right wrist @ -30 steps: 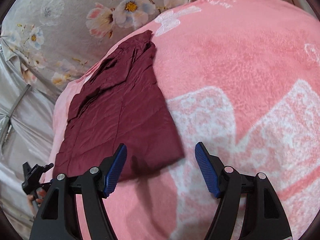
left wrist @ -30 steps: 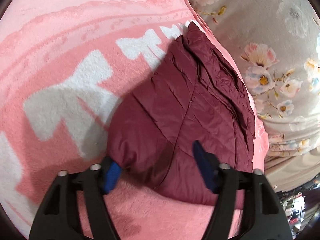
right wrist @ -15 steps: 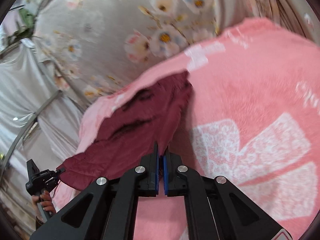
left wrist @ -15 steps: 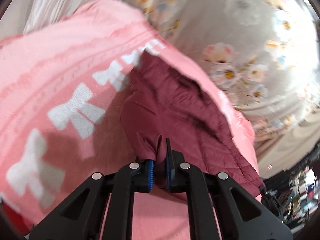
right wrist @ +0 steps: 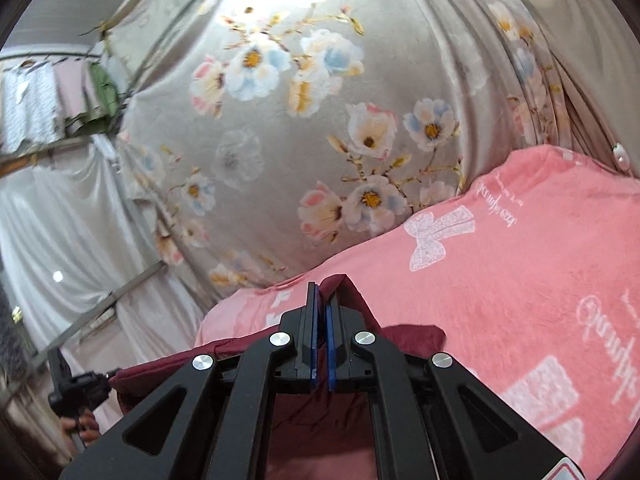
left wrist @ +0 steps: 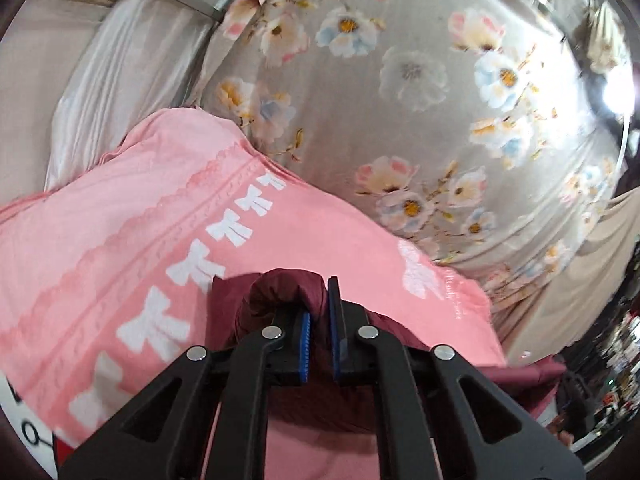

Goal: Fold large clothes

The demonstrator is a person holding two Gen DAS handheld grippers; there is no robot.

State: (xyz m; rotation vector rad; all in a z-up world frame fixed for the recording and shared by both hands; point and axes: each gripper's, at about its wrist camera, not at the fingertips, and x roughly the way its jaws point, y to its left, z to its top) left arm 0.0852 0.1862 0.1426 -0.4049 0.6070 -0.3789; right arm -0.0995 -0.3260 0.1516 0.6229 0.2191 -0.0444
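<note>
Left wrist: left gripper (left wrist: 318, 312) clamped on jacket (left wrist: 276, 292); right gripper (right wrist: 321, 312) likewise, mid-lift. Next, carrying both corners forward over blanket (left wrist: 120, 216).

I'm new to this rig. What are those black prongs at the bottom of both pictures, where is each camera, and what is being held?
Each picture comes from a fisheye camera on a hand-held claw, looking along its two fingers. The black prongs are those fingers, with blue pads. One view is the left claw, the other the right claw. Both are shut on the maroon jacket, pinching its edge. A pink blanket covers the surface, with a floral sheet hanging behind. At the right view's lower left, the person's hand holds the other claw.
</note>
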